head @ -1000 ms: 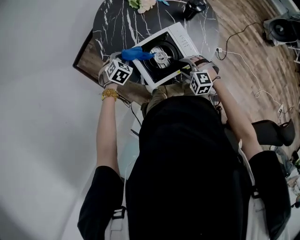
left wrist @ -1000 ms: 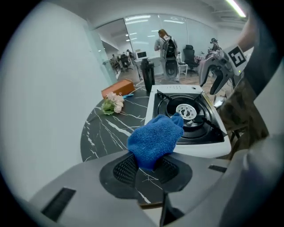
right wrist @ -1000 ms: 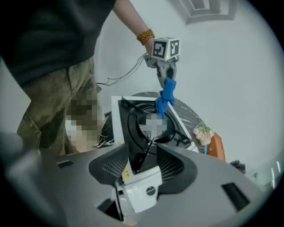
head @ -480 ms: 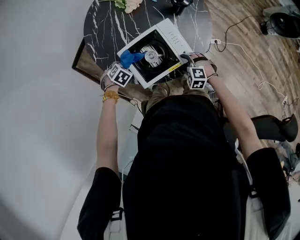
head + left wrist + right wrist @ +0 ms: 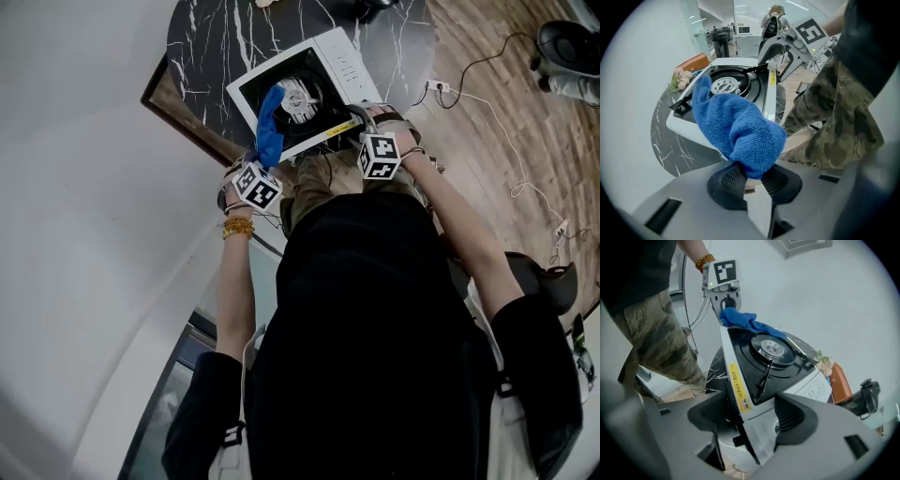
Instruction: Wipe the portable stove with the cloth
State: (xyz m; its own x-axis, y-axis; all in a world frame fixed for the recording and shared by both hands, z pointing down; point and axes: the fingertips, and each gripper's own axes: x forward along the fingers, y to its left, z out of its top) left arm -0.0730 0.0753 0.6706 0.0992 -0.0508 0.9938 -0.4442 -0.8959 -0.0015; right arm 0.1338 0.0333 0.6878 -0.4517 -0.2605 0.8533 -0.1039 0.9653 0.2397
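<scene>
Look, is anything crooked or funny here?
The stove sits slanted on the round table, and its near corner seems to poke out past the table's edge. The cloth lies across the stove's near-left edge. Nothing looks spilled or broken.

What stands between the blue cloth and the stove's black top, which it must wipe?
Nothing visible does. The cloth already drapes over the near edge of the stove onto the black top, reaching toward the burner.
</scene>
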